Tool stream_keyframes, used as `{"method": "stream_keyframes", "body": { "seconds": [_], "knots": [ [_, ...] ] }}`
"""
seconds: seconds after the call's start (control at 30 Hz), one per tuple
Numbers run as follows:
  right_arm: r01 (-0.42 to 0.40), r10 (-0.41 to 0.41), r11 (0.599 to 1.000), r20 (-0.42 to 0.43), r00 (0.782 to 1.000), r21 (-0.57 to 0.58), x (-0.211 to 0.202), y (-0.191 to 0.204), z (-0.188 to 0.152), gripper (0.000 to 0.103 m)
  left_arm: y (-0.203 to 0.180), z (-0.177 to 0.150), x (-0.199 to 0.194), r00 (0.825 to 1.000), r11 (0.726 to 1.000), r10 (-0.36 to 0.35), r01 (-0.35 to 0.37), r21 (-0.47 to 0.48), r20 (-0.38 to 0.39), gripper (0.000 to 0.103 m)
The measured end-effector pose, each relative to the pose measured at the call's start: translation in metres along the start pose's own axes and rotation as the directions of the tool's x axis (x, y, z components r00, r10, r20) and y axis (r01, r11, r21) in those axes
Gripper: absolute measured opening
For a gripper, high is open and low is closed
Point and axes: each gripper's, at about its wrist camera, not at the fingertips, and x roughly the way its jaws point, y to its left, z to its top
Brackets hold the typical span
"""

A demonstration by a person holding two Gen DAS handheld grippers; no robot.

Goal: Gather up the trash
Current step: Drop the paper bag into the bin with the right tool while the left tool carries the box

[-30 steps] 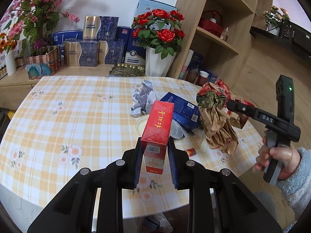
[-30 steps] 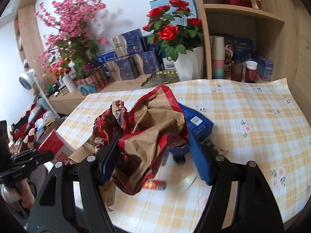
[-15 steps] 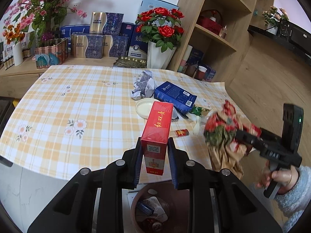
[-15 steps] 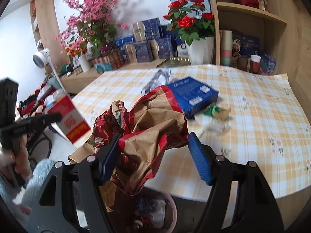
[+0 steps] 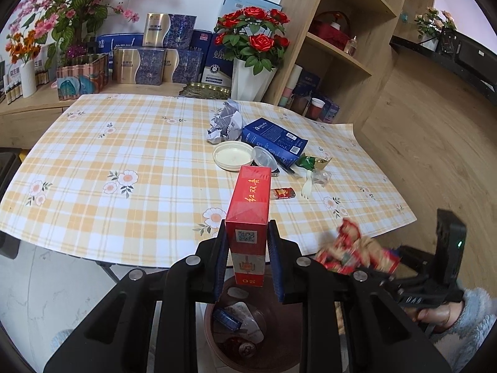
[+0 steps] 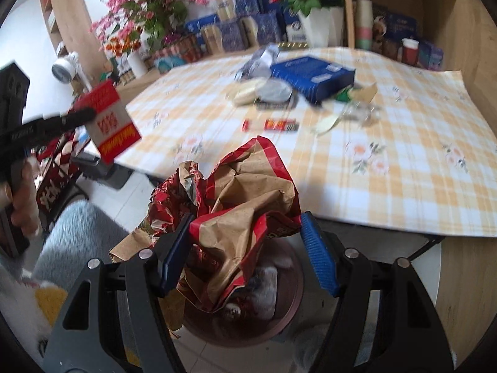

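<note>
The left gripper [image 5: 248,250] is clamped on the upright red box [image 5: 249,220], directly above the trash bin [image 5: 217,338] beside the table [image 5: 93,161]. The right gripper [image 6: 245,248], jaws wide, pinches crumpled red-brown paper [image 6: 245,205], also over the bin's mouth.

— On the table [image 5: 93,161], under its yellow plaid floral cloth?
— Crumpled grey paper [image 5: 226,121], touching a blue carton [image 5: 273,141]; beside those a white lid [image 5: 233,156] and a clear lid [image 5: 265,158].
— Nearer the edge?
— Green wrapper [image 5: 307,162], plastic fork [image 5: 307,183], small red packet [image 5: 282,193].
— On the floor?
— Brown trash bin [image 5: 214,342], just off the table's edge.
</note>
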Motion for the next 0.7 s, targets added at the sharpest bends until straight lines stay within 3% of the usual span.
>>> {"method": "stream_keyframes", "body": {
  "seconds": [0.27,0.53,0.63,0.7],
  "knots": [
    [-0.029,0.028,1.000,-0.126,0.992,-0.003,0.026,0.005,-0.021,0.069,0.003,-0.009,-0.003,1.000,1.000,0.011,-0.011,-0.018,-0.011,0.023],
    [-0.014,0.007,1.000,-0.268,0.963,-0.025,0.061,0.013,-0.040,0.069,0.007,-0.018,0.000,0.999,1.000,0.008,-0.009,-0.025,-0.034,0.023],
    [0.003,-0.012,0.999,-0.289,0.957,-0.032,0.071,0.015,-0.042,0.072,0.007,-0.020,0.003,0.999,1.000,0.001,-0.003,-0.029,-0.047,0.023],
    [0.012,-0.018,1.000,-0.281,0.960,-0.023,0.075,0.015,-0.041,0.079,0.006,-0.023,0.006,0.998,1.000,-0.004,0.003,-0.026,-0.060,0.023]
  ]
}}
